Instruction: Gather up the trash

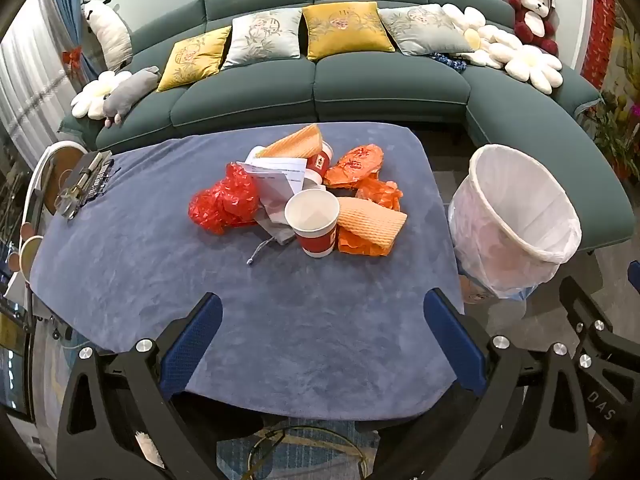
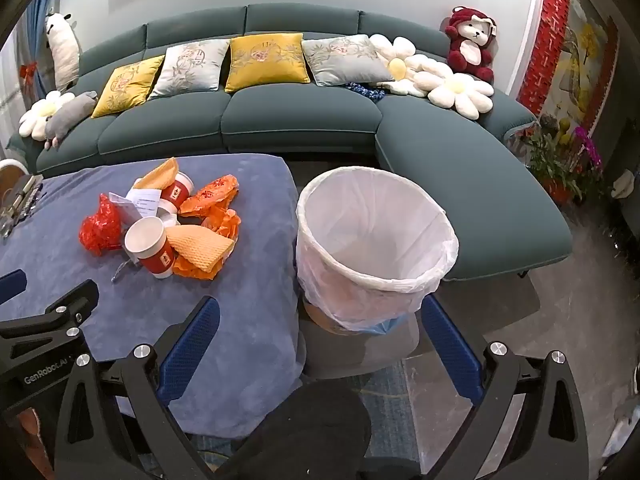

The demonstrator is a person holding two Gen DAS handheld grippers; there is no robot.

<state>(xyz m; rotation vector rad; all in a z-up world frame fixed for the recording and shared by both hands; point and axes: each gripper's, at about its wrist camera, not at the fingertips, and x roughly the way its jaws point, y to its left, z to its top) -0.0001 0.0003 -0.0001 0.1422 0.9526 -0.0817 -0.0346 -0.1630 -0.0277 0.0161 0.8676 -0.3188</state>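
Note:
A pile of trash lies mid-table on the blue cloth point(image 1: 160, 280): an upright red paper cup point(image 1: 314, 224), a second cup on its side point(image 1: 320, 162), crumpled red plastic point(image 1: 224, 204), white paper slips point(image 1: 276, 174), orange wrappers point(image 1: 356, 164) and ribbed orange sheets point(image 1: 372, 220). A white-lined trash bin point(image 1: 516, 220) stands right of the table. My left gripper point(image 1: 322, 344) is open and empty, near the table's front edge. My right gripper point(image 2: 320, 348) is open and empty, in front of the bin point(image 2: 372, 240); the pile point(image 2: 160, 236) is to its left.
A green sectional sofa point(image 1: 360, 84) with cushions and plush toys runs behind the table. A dark tool set point(image 1: 86, 184) lies at the table's far left corner. Potted flowers point(image 2: 560, 160) stand at the right. The left gripper's body point(image 2: 48, 320) shows in the right view.

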